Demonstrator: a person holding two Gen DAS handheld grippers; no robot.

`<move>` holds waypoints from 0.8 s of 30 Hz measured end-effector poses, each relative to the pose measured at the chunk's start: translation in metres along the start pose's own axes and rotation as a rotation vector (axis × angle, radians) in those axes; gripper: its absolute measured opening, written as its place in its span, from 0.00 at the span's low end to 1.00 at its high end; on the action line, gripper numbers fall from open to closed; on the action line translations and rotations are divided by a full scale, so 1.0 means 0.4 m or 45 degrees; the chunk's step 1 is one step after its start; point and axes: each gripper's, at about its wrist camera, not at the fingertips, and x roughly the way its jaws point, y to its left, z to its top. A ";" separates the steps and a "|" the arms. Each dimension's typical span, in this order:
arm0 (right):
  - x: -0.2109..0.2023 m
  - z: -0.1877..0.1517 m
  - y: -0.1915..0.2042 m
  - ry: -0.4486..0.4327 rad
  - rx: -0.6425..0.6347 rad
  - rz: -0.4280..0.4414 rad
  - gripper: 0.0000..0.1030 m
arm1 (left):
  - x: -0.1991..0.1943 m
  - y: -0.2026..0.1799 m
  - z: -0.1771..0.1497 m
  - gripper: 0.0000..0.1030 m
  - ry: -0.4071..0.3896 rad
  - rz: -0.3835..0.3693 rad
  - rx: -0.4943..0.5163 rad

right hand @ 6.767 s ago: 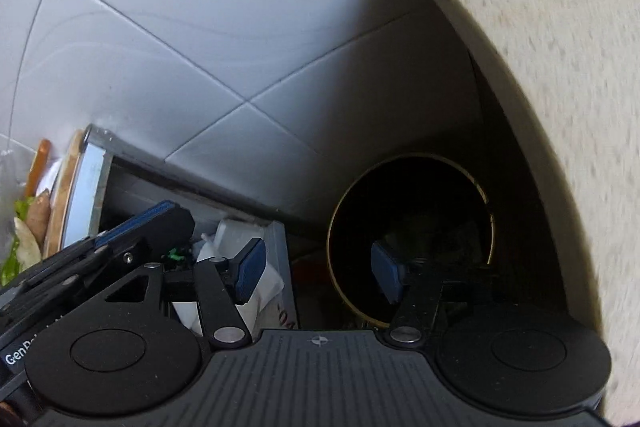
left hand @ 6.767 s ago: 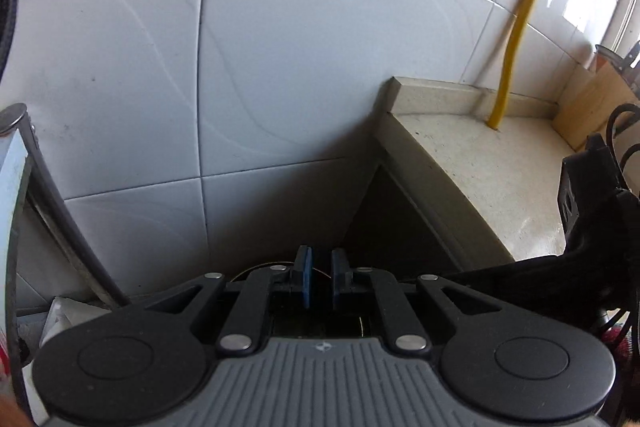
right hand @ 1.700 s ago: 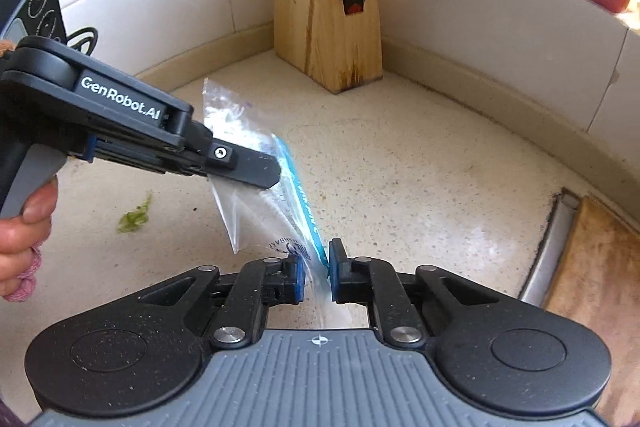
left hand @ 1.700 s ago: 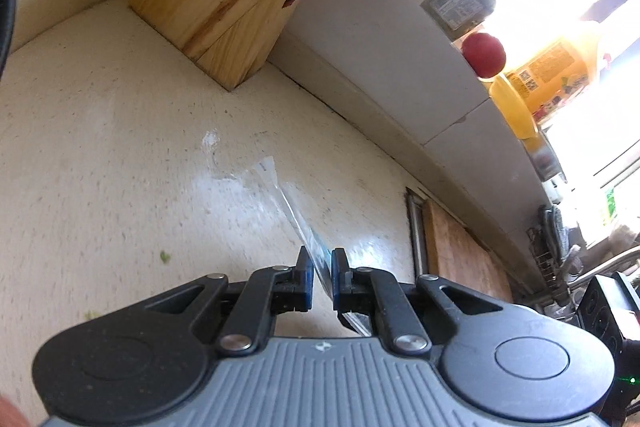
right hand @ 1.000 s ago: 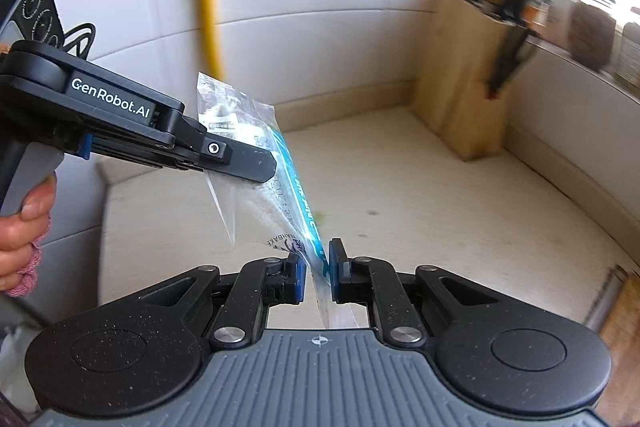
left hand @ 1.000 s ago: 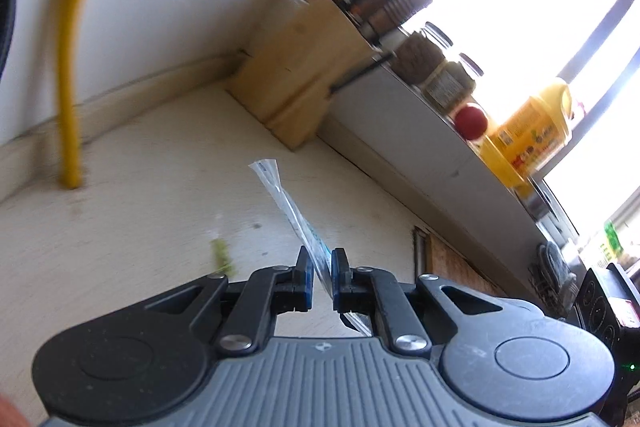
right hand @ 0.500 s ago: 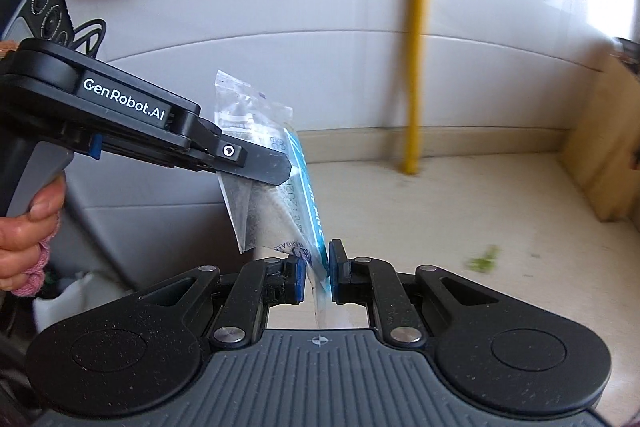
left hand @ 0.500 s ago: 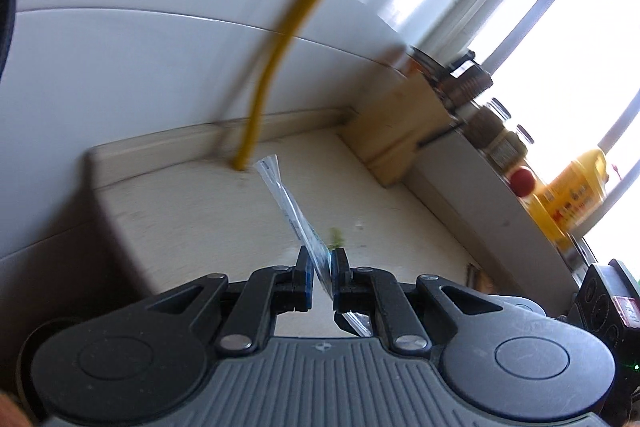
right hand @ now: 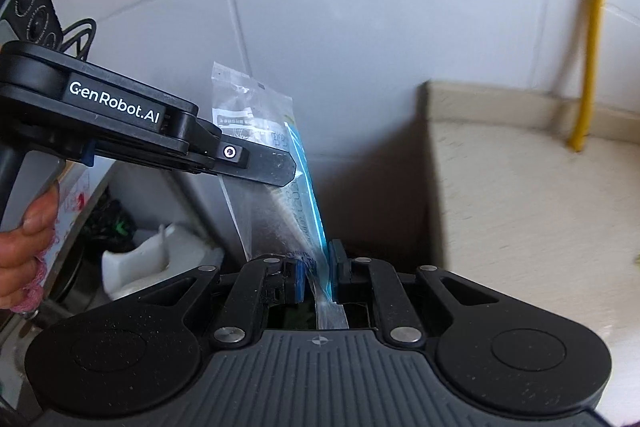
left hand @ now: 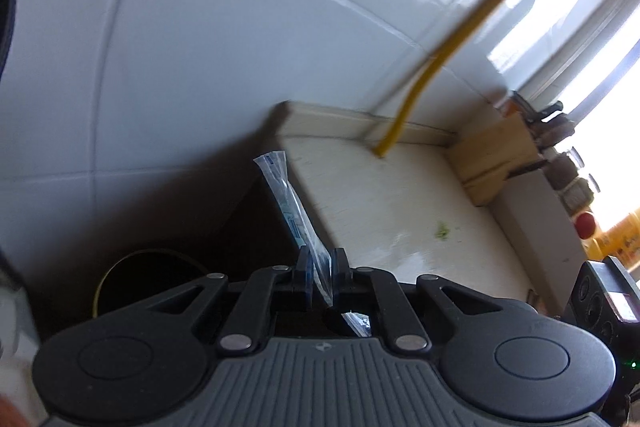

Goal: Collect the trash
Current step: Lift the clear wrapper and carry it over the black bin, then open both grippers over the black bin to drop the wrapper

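A dark round bin sits low on the left, below the tabletop edge. The left gripper and right gripper both have their jaws pinched on the clear plastic bag, held in the air beside the tiled wall.

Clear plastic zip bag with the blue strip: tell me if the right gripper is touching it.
Touching. The right wrist view shows the right gripper with its blue pads closed on the clear plastic zip bag's lower edge.
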 end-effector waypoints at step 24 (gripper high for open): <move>0.368 -0.083 -0.020 0.390 0.143 -0.079 0.37 | 0.320 0.216 -0.031 0.18 0.338 0.340 -0.175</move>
